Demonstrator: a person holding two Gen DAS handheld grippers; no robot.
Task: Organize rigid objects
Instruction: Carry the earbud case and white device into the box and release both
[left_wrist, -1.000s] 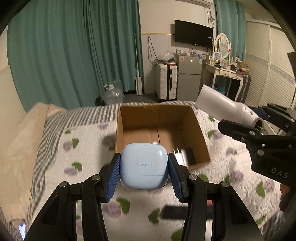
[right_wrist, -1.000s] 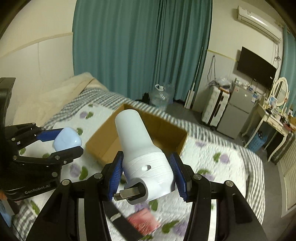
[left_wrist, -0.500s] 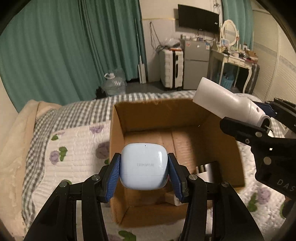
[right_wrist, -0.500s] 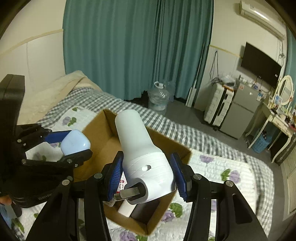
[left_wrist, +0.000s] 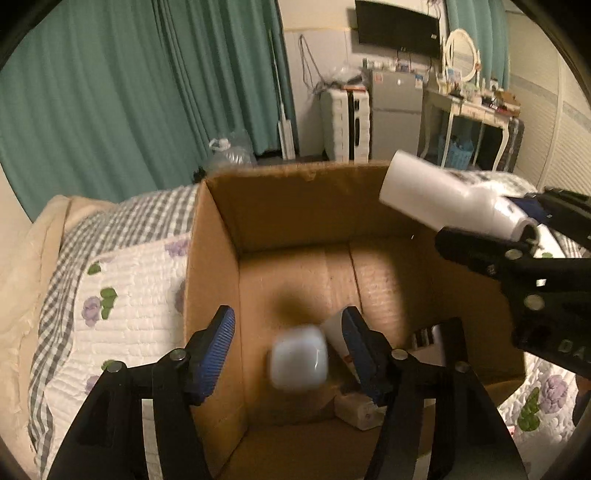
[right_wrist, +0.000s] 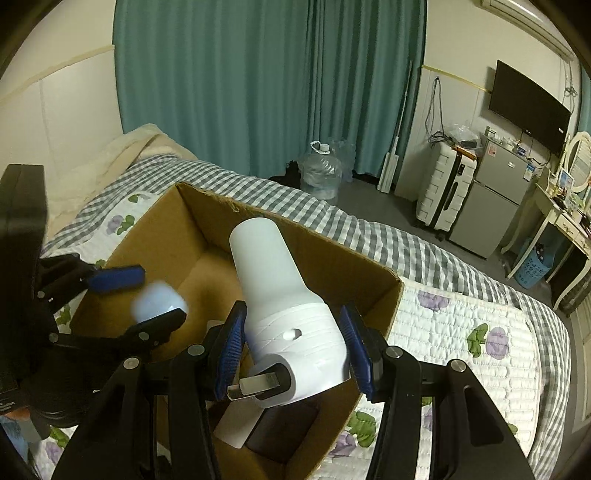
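left wrist view, entry: left gripper (left_wrist: 288, 345) now spread open; half a second ago it clamped the pale blue rounded earbud case (left_wrist: 298, 356), which now shows blurred, loose between the fingers, over the open brown cardboard box (left_wrist: 295, 206) on the bed. judged: one item delivered. right gripper (right_wrist: 291, 341) grasping the white cylindrical plastic appliance (right_wrist: 284, 295) above the box, not yet released. count: grippers 2; box 1; case 1; appliance 1; items already lying in box, several, number unclear.
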